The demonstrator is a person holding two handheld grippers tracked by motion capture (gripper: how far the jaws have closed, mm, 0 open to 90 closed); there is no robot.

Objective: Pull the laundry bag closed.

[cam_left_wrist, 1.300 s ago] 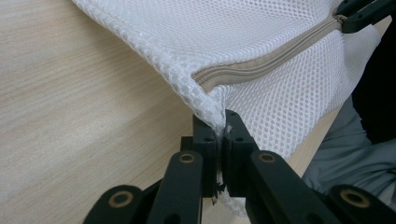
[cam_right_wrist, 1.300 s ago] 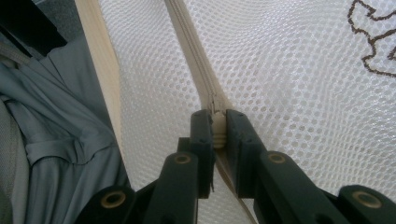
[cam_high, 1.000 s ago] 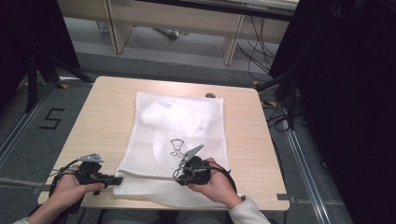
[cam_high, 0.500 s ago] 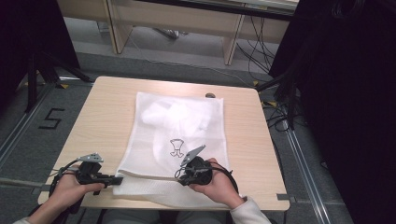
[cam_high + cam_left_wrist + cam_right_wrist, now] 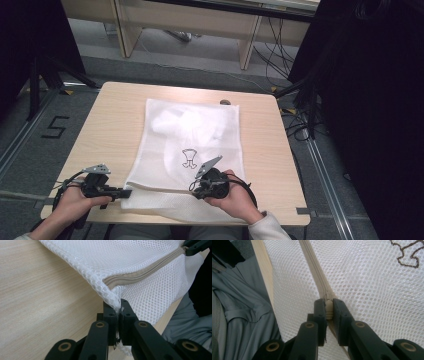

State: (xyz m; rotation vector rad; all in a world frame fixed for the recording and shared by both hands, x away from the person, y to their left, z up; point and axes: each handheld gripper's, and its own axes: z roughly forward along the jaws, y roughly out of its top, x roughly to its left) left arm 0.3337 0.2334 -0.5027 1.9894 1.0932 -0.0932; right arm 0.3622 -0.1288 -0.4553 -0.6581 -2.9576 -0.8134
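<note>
A white mesh laundry bag (image 5: pixel 190 130) lies flat on the wooden table (image 5: pixel 115 120), with a small brown logo (image 5: pixel 189 158) printed on it. A beige zipper (image 5: pixel 160 190) runs along its near edge. My left gripper (image 5: pixel 125 191) is shut on the bag's near left corner (image 5: pixel 112 296), just past the zipper's end (image 5: pixel 140 273). My right gripper (image 5: pixel 194 188) is shut on the zipper pull (image 5: pixel 329 307), partway along the zipper track (image 5: pixel 312 265). In the left gripper view, the right gripper (image 5: pixel 196 245) shows at the far end of the zipper.
The bag's near edge hangs slightly over the table's front edge (image 5: pixel 262 270), with the person's grey clothing (image 5: pixel 242 315) just below. A small dark object (image 5: pixel 225 102) lies at the bag's far right corner. Bare wood flanks the bag on both sides.
</note>
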